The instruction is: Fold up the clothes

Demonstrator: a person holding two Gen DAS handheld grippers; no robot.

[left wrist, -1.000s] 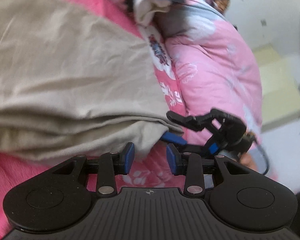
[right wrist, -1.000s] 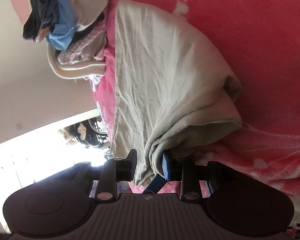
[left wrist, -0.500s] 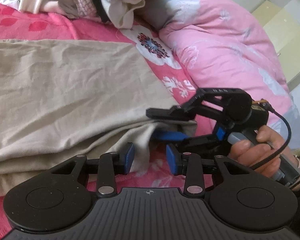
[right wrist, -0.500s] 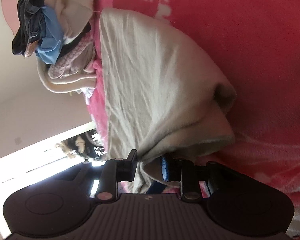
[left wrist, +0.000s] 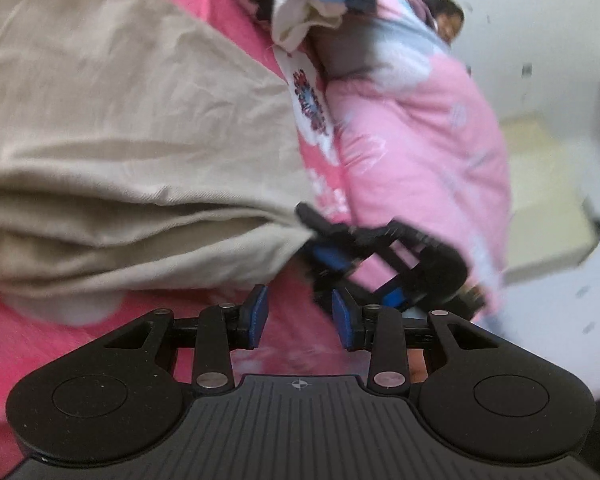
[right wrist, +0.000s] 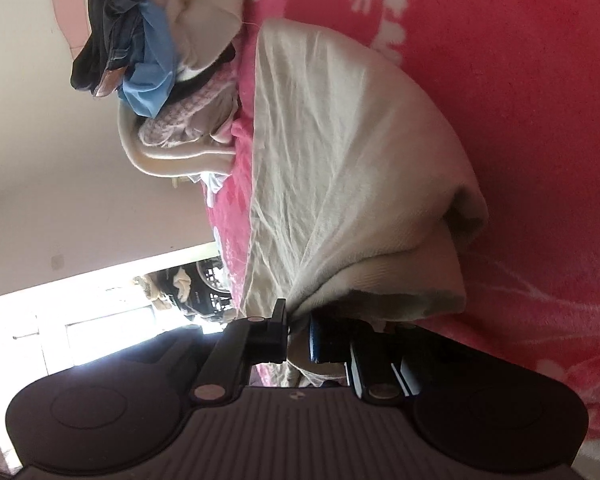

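No brand, label or legible writing shows anywhere; the one printed mark, a red and dark blue floral motif (left wrist: 310, 98) on a white patch of the bedding, is too blurred to read as text. One beige garment (left wrist: 132, 152), folded over itself in thick layers, lies on one bright pink blanket with white flower print (right wrist: 520, 80), ahead of both grippers. The right gripper (right wrist: 298, 334) has just been closing, and its jaws now pinch a bunched edge of the beige garment, which sits squeezed between the black finger and the blue pad and spreads forward and upward from there. The left gripper (left wrist: 298, 318) has its jaws spread apart with only pink blanket between them; the garment's folded edge lies just ahead and to their left, not touching the blue pads (left wrist: 257, 316). Seen from the left wrist, the right gripper sits just ahead and to the right of the left jaws, its fingers reaching into the garment's corner. Beyond the garment, far ahead of both pairs of jaws, is one heap of unsorted clothes (right wrist: 152, 64) with dark, blue, cream and pink knitted pieces. One pale pink quilt (left wrist: 420, 152) lies ahead and right of the left jaws. The room has plain light walls (right wrist: 40, 140), and a bright window or doorway opening (right wrist: 100, 320) is visible.
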